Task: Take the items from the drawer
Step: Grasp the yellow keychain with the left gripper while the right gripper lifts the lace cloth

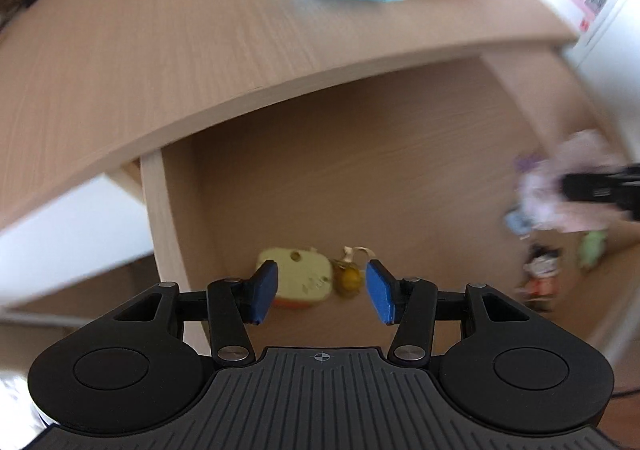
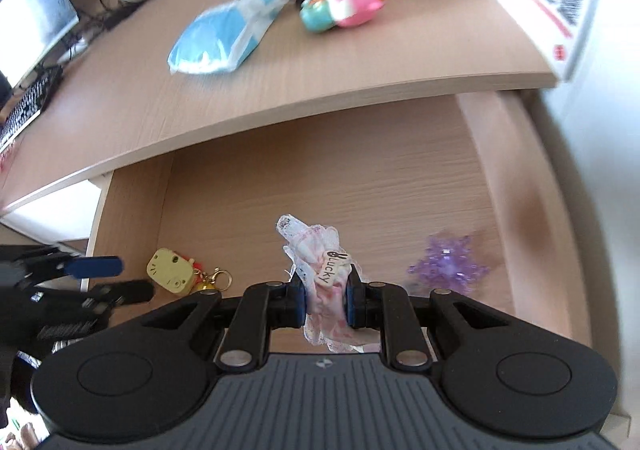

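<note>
Right wrist view gives me the clearest read: my right gripper is clamped on a pink lace pouch tagged "Lucky", held above the open drawer. Inside the drawer, a purple crystal ornament lies toward its right wall and a yellow keychain charm near its left wall. My left gripper hangs over that charm, jaws spread, nothing between them. A blue packet and a pink toy sit on the desktop behind the drawer.
</note>
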